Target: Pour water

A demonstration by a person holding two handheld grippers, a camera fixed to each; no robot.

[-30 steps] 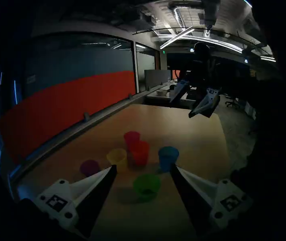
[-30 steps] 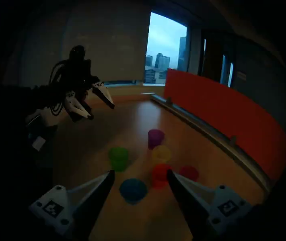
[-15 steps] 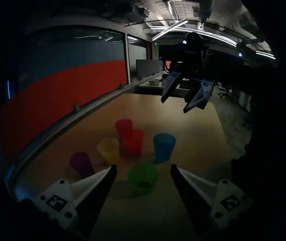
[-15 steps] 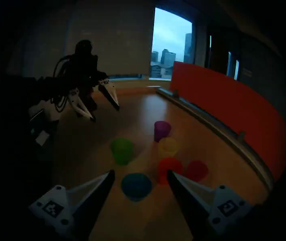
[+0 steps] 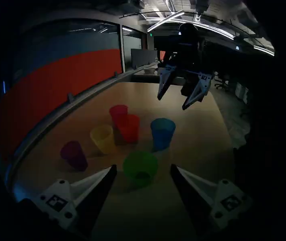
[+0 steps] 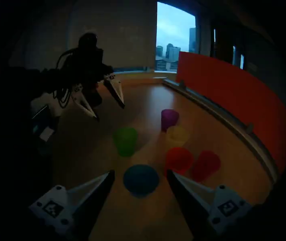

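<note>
Left gripper [image 5: 143,166], right gripper [image 6: 140,172]: claws apart, empty. We ease left one to green cup [image 5: 140,168] at 12 o'clock, pinch its middle, hold it straight up.

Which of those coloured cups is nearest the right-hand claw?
The blue cup, centred just ahead of the open right claw. The red cup, crimson cup, green cup, yellow cup and purple cup all stand farther off.

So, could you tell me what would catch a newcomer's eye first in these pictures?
Six coloured cups cluster mid-table, bright against the dim wooden table. Beside them a long red panel runs along the wall. The left gripper and right gripper, both open, face each other across the cups.
</note>
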